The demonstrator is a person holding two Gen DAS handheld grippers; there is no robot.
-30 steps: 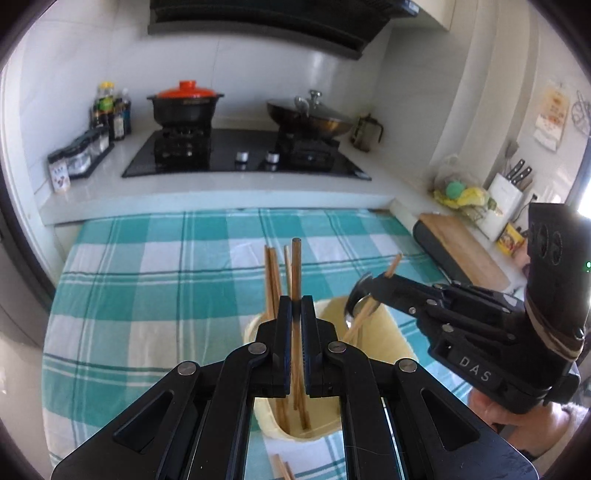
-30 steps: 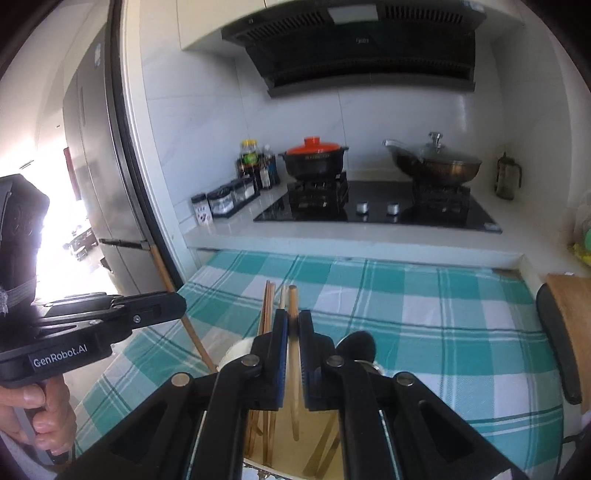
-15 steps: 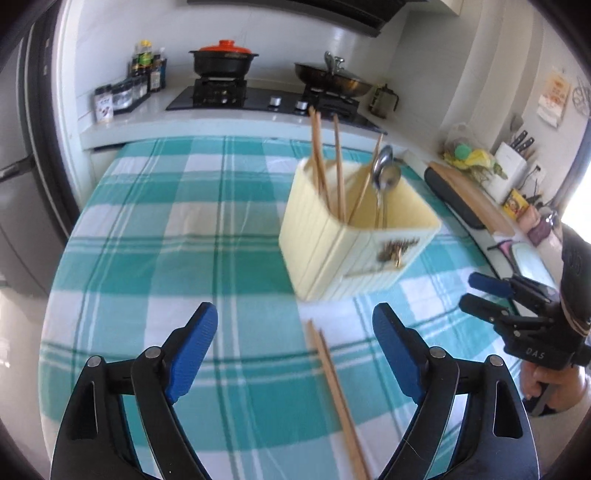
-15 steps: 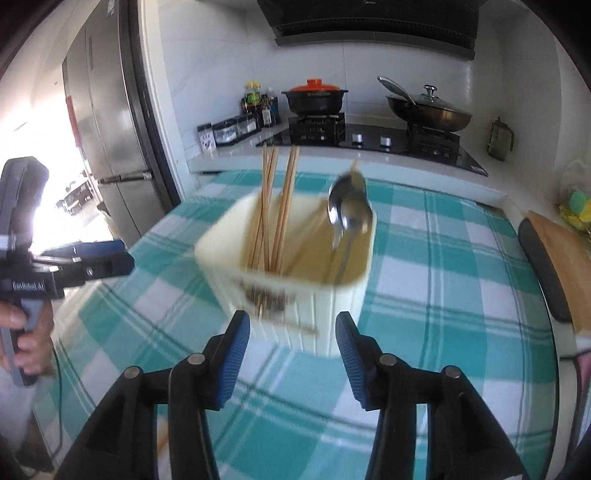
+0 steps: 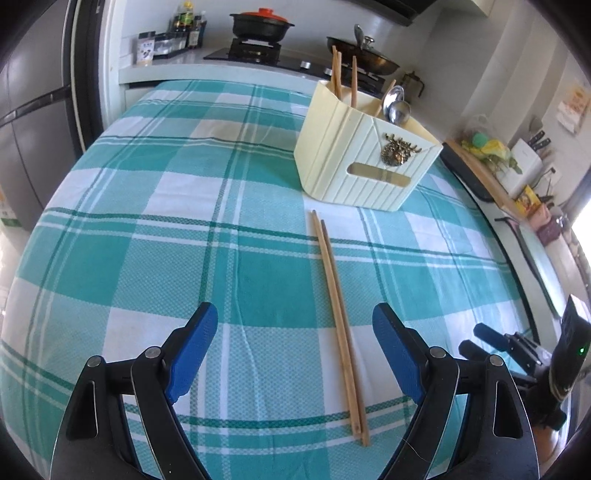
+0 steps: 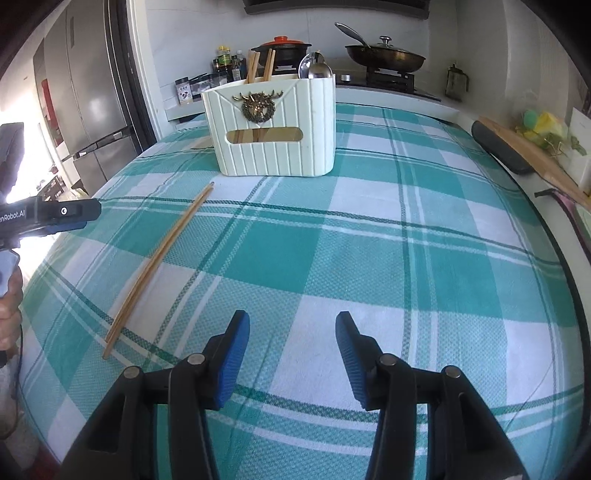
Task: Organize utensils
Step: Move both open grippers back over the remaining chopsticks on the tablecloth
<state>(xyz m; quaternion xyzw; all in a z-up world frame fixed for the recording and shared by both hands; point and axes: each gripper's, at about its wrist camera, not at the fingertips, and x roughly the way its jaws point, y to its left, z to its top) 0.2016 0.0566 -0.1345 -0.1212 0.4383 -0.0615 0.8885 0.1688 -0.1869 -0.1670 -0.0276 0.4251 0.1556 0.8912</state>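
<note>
A cream ribbed utensil holder [image 5: 364,155] [image 6: 275,129] with a brass deer emblem stands on the teal checked tablecloth [image 5: 155,236]. Chopsticks [image 5: 338,75] [image 6: 258,66] and spoons [image 5: 395,103] [image 6: 316,66] stick up out of it. Two wooden chopsticks [image 5: 338,317] [image 6: 162,258] lie side by side on the cloth in front of it. My left gripper [image 5: 295,328] stands wide open low over the cloth, and the near ends of the pair lie between its blue pads. My right gripper [image 6: 291,332] is open over bare cloth, to the right of the pair.
A stove with a red-lidded pot [image 5: 262,22] and a wok [image 6: 384,55] sits on the counter behind the table. A cutting board [image 6: 532,155] and a knife block [image 5: 528,155] line the right side. A steel fridge [image 6: 92,110] stands at left.
Both grippers let go of the chopsticks and spoon they held over the holder, opened, and drew back and down toward the cloth. The holder now stands farther off.
</note>
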